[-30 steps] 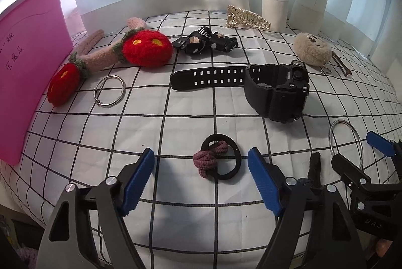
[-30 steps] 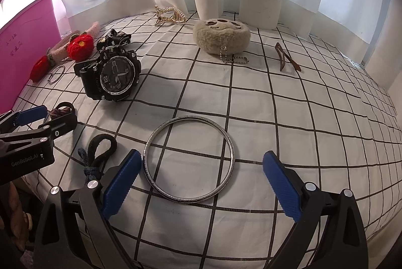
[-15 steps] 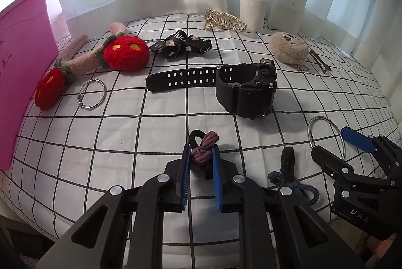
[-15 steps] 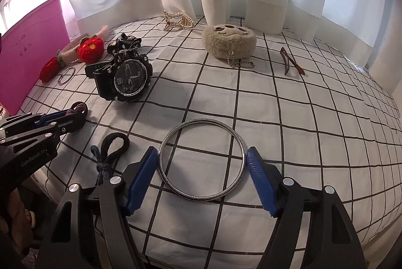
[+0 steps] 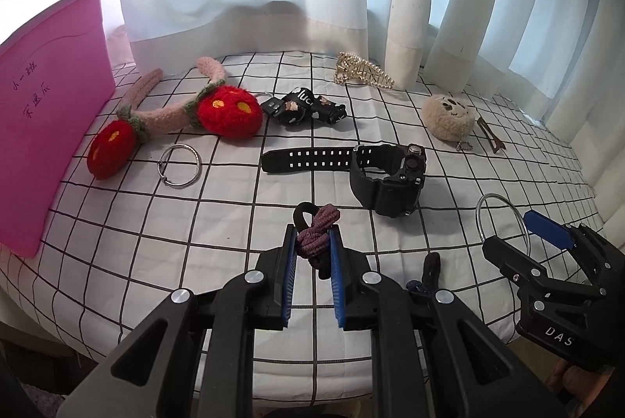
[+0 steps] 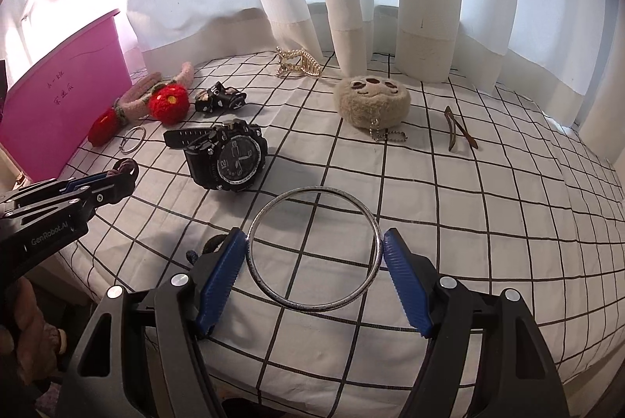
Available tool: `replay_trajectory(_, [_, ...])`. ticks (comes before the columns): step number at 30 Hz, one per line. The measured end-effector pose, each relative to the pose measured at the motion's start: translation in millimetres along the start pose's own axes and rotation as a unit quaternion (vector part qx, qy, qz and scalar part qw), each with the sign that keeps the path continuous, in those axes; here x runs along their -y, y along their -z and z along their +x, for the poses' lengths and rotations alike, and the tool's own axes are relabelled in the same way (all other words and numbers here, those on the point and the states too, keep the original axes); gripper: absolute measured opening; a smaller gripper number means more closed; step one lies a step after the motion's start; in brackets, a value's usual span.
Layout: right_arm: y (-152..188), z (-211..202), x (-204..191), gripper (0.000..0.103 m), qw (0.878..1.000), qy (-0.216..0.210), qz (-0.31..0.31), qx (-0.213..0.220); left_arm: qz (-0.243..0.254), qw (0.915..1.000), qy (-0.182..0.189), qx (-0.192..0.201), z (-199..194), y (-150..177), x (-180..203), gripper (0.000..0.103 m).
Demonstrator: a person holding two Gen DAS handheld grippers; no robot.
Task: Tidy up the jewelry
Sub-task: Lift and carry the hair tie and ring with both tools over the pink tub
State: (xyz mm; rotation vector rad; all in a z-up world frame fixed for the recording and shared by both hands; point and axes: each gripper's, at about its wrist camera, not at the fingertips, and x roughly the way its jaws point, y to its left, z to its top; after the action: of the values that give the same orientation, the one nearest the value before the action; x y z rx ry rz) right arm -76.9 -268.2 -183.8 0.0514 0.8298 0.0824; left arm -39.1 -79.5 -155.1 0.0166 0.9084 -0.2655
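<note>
My left gripper (image 5: pixel 312 242) is shut on a knotted mauve and black hair tie (image 5: pixel 318 226), held a little above the checked cloth (image 5: pixel 218 222). In the right wrist view the left gripper (image 6: pixel 117 179) sits at the left edge with the hair tie (image 6: pixel 125 166) at its tip. My right gripper (image 6: pixel 314 246) is shut on a large silver bangle (image 6: pixel 312 188), its blue pads pressing the ring's two sides, and the ring hangs clear of the cloth. From the left wrist view, the right gripper (image 5: pixel 543 234) and the bangle (image 5: pixel 484 211) appear at the right.
On the cloth lie a black watch (image 5: pixel 386 179), a strawberry headband (image 5: pixel 226 109), a small ring (image 5: pixel 179 160), a black strap (image 5: pixel 304 107), a gold hair claw (image 5: pixel 363 74), a plush keychain (image 5: pixel 449 117), a brown clip (image 5: pixel 490 136) and a dark hair tie (image 5: pixel 425 273). A pink box (image 5: pixel 47 129) stands left; curtains hang behind.
Both grippers went from open to shut, the left on the hair tie, the right on the bangle. Both have since risen, lifting their items off the cloth.
</note>
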Motion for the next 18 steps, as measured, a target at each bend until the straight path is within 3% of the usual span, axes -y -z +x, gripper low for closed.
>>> replay_trajectory(10, [-61.3, -51.8, -27.9, 0.070, 0.997, -0.050, -0.049, 0.041, -0.038, 0.9978, -0.034, 0.042, -78.8, -38.2, -15.9, 0.016])
replay_trajectory(18, [-121.3, -74.7, -75.4, 0.070, 0.985, -0.123, -0.095, 0.070, -0.086, 0.9889, -0.079, 0.092, -150.7, -68.2, -51.4, 0.016])
